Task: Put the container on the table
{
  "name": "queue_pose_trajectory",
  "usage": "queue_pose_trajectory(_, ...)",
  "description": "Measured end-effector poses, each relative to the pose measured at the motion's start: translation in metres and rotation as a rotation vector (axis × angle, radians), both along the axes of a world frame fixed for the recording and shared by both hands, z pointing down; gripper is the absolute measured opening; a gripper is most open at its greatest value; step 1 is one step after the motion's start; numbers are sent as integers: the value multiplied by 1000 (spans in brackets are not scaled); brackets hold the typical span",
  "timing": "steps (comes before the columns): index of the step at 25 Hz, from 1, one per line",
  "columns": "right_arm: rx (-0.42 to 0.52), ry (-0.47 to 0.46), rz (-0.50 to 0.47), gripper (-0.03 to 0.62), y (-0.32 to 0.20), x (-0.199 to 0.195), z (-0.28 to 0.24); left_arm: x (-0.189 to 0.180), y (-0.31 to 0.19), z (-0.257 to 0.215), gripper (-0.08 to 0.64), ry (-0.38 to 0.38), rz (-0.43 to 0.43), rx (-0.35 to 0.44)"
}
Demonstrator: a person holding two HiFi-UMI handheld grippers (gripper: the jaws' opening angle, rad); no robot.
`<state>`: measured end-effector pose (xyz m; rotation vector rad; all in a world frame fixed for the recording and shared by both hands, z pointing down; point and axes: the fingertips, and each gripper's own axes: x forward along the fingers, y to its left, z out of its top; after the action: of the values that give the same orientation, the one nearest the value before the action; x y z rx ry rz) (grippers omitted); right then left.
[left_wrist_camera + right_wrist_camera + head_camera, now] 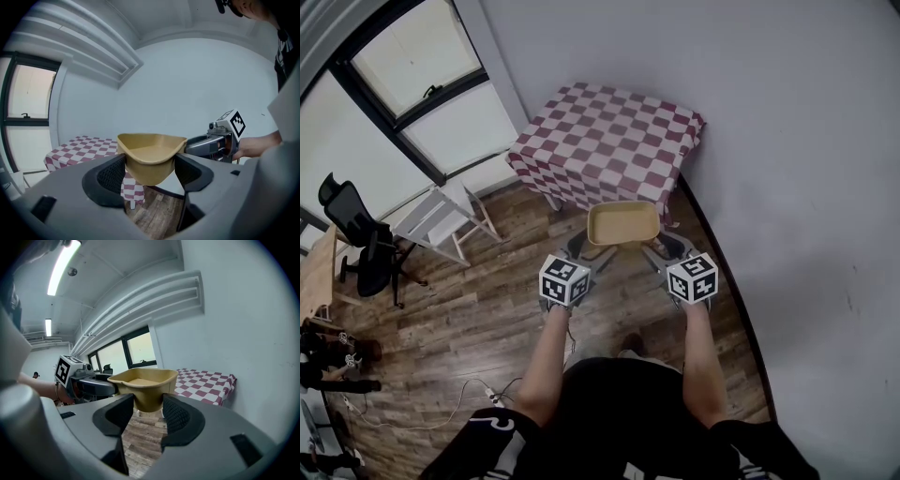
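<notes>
My left gripper point(150, 172) has its jaws pressed against one end of the tan container point(151, 157), and my right gripper point(145, 414) clamps the opposite end. Between the two I hold the container level in the air, above the wooden floor point(487, 309), just short of the table point(609, 141) with its red-and-white checked cloth, which stands against the grey wall point(787, 141).

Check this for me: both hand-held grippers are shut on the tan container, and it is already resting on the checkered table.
One part is wrong. The left hand-held gripper and right hand-held gripper are both shut on the container, but it is not resting on the table. The head view shows it held in the air over the floor, just in front of the table.
</notes>
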<state>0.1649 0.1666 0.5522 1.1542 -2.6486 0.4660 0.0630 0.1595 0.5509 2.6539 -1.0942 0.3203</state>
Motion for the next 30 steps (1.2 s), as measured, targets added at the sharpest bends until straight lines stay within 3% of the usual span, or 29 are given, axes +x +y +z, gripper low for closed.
queue_pose_trajectory(11,-8,1,-10,210,-14,10,3,10,-13,3,345,-5,-6,-5)
queue_pose_trajectory(19,-7,12,34,210,-32,15,2,16,-36,3,345,3,42,-2)
queue_pose_trajectory(30,-10,35,81,210,-75,-12,-4,-11,-84,0,345,25,92,-4)
